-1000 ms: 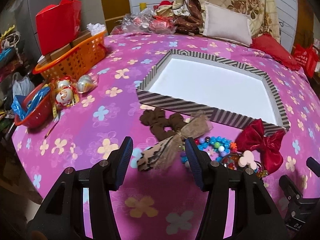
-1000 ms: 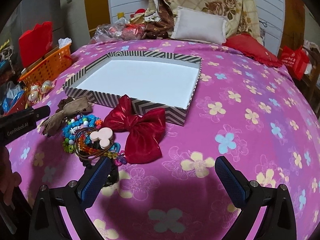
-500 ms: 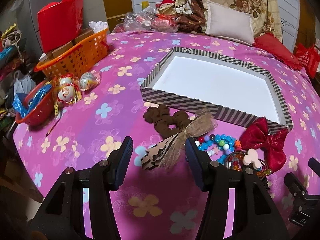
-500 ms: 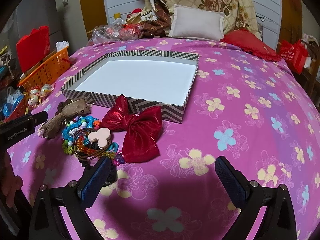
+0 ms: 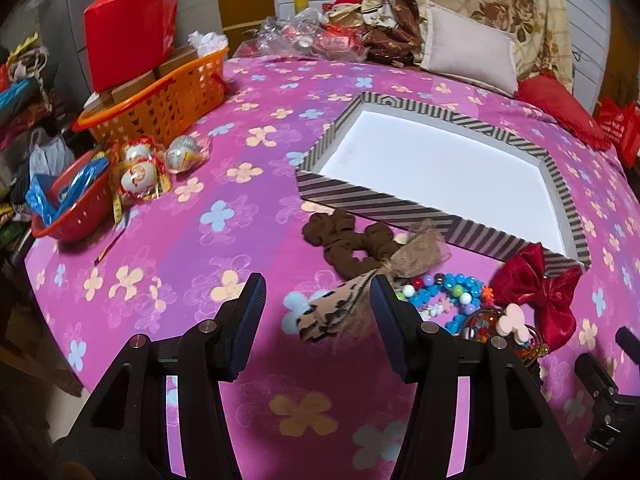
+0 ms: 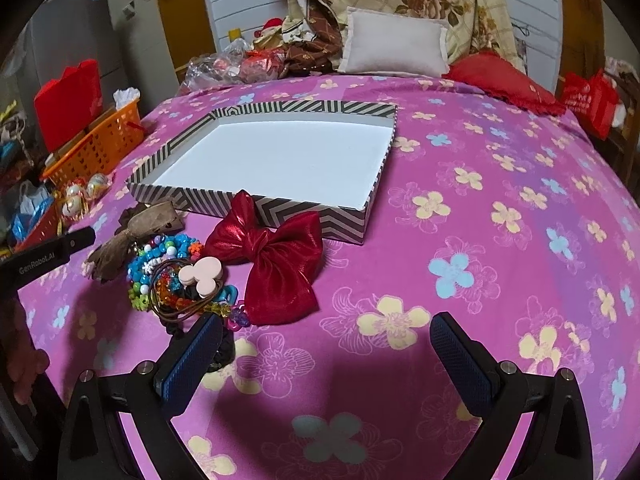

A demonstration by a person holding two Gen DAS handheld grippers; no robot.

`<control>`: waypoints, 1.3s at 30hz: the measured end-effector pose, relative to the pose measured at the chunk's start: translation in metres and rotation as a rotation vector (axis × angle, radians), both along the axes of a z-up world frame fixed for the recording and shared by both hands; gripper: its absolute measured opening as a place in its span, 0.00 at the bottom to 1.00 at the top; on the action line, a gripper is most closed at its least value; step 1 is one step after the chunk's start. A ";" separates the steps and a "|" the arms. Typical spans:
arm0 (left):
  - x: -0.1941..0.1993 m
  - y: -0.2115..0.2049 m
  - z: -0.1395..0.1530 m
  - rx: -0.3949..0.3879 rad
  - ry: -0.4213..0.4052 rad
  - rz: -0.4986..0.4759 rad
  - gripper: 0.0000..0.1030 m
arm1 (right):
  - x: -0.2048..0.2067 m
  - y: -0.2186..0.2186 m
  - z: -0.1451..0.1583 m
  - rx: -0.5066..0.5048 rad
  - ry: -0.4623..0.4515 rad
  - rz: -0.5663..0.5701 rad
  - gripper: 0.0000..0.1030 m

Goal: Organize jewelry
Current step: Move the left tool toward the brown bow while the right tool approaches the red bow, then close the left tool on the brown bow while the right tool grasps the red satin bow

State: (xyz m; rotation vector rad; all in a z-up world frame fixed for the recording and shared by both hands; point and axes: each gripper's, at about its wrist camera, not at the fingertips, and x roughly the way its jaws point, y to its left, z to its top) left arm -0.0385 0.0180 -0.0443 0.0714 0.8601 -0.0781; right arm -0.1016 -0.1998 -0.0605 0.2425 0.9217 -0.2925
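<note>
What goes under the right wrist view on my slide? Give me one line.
Open right claw hovers over the floral bedspread, near a red bow and bead pile before an empty striped box.

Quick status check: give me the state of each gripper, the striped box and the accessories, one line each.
left gripper: open, holding nothing
right gripper: open, holding nothing
striped box: lidless, empty
red bow: on the bedspread, outside the box
bead bracelets: piled beside the bow
brown scrunchie: on the bedspread by the box

My bed wears a pink flowered cover. On it lie a striped box, a red bow, beads and an orange basket.
</note>
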 end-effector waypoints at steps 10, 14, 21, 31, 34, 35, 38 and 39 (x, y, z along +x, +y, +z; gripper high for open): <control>0.010 0.017 -0.002 -0.060 0.043 0.007 0.53 | -0.003 -0.006 -0.002 0.047 -0.020 -0.015 1.00; 0.009 0.011 -0.002 -0.066 0.049 -0.032 0.53 | -0.003 -0.006 -0.004 0.041 -0.001 -0.011 1.00; 0.016 0.022 0.006 -0.075 0.026 -0.014 0.53 | -0.003 0.001 -0.001 -0.009 0.015 0.023 1.00; 0.033 0.052 -0.006 -0.157 0.101 0.048 0.53 | -0.001 0.008 0.002 -0.051 0.014 0.052 1.00; 0.029 0.042 -0.004 -0.176 0.094 -0.010 0.56 | -0.001 0.006 0.000 -0.040 0.018 0.045 1.00; 0.027 0.037 -0.002 -0.169 0.085 -0.033 0.60 | -0.001 0.005 0.000 -0.036 0.018 0.041 1.00; 0.022 0.020 -0.001 -0.136 0.065 -0.094 0.67 | -0.001 0.005 0.000 -0.031 0.013 0.042 1.00; 0.021 0.014 -0.003 -0.122 0.064 -0.113 0.67 | 0.000 0.005 0.000 -0.032 0.012 0.043 1.00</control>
